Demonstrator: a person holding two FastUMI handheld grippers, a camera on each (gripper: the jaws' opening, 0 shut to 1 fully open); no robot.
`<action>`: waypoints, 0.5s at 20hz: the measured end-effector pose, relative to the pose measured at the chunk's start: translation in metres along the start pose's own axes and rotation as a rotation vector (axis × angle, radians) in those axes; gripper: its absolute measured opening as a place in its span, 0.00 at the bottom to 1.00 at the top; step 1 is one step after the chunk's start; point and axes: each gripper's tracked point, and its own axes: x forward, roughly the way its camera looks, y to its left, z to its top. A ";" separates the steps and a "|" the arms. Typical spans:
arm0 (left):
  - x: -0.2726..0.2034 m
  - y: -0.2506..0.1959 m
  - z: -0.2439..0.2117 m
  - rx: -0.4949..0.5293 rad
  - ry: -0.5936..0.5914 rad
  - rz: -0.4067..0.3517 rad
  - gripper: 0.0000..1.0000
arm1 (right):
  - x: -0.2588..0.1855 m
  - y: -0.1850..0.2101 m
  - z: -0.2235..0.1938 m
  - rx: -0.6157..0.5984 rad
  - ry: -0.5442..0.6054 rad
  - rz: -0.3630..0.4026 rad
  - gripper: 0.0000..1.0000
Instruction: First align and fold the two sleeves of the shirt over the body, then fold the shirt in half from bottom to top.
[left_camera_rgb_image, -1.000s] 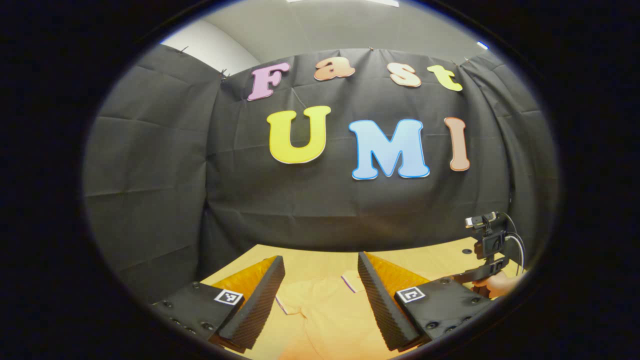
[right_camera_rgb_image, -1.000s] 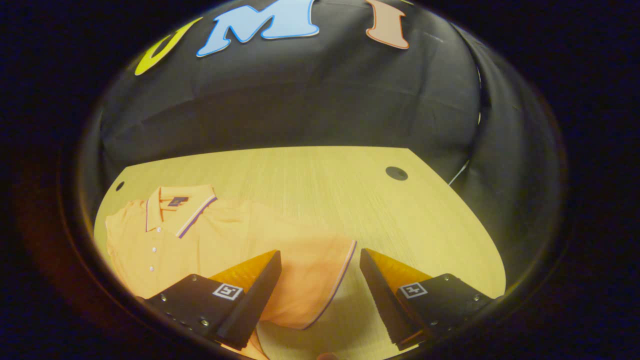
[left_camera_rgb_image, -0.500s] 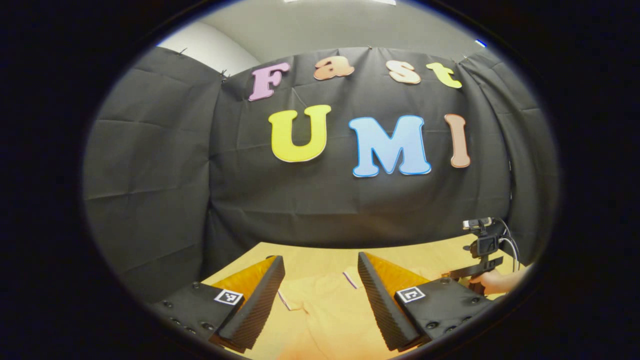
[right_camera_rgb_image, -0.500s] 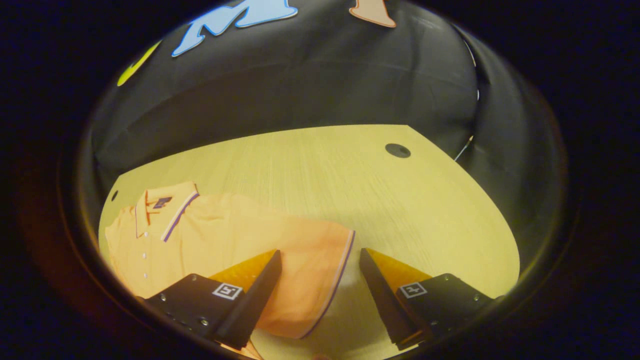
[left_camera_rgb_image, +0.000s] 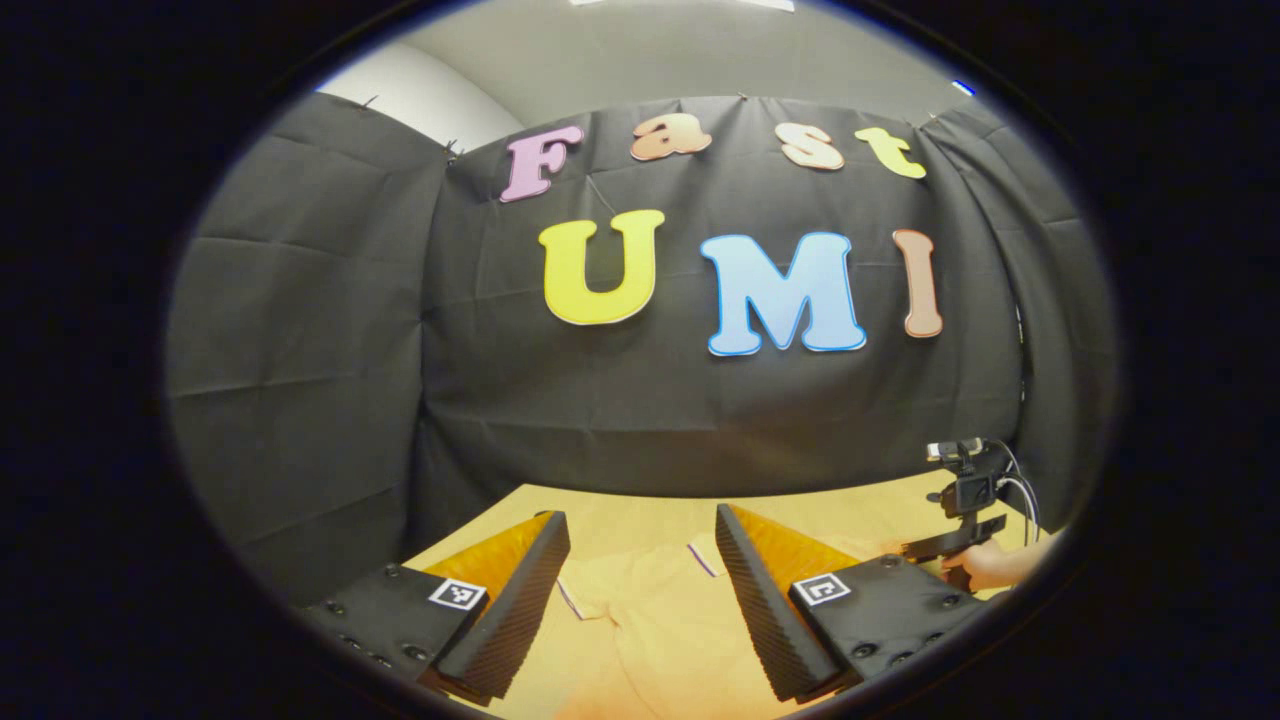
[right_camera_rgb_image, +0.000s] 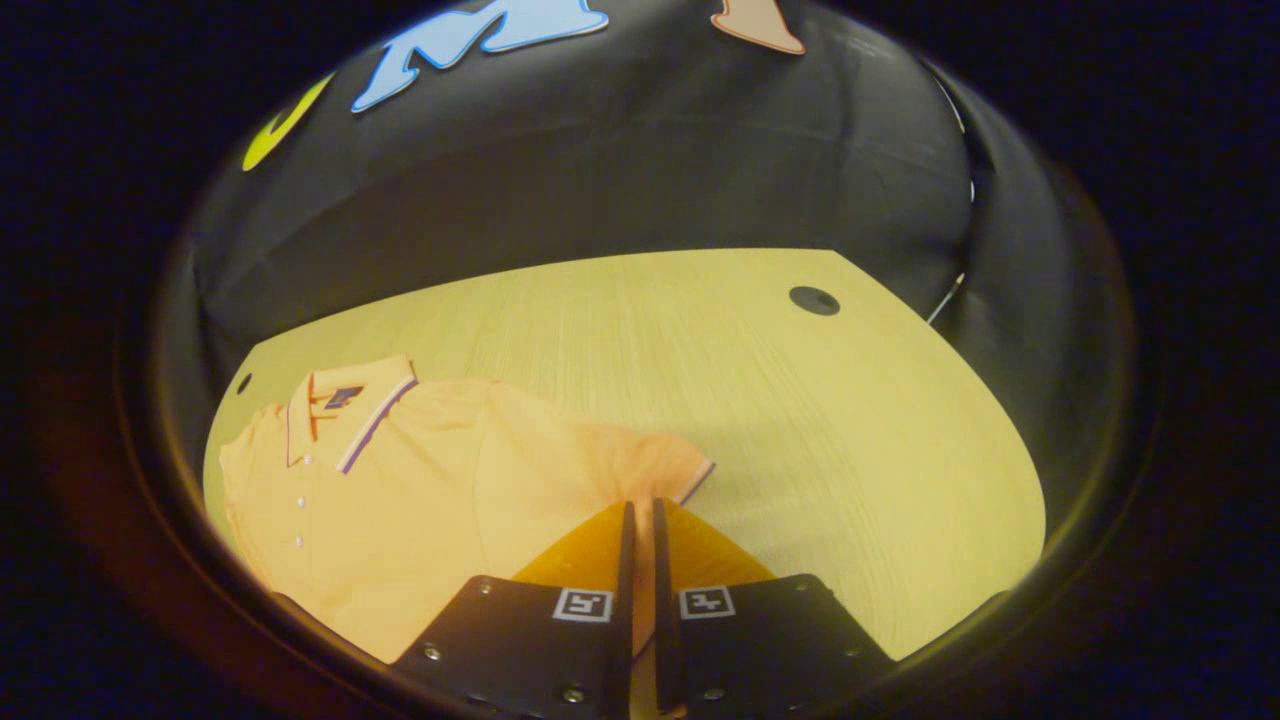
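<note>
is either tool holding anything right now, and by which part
The right tool is shut on the shirt, gripping the striped cuff of its sleeve. The left tool is open above the shirt, holding nothing.

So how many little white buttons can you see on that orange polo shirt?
3, in a row down the orange polo shirt placket below the collar. Others may be hidden.
</note>
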 end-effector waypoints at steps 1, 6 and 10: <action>0.000 0.002 -0.001 -0.001 0.000 0.004 0.95 | -0.002 0.002 0.002 -0.012 0.003 -0.010 0.10; -0.003 0.013 -0.002 -0.012 0.002 0.025 0.95 | -0.014 0.011 0.020 -0.142 -0.061 -0.032 0.01; -0.006 0.019 -0.006 -0.032 0.003 0.042 0.95 | -0.033 0.029 0.039 -0.209 -0.125 -0.006 0.01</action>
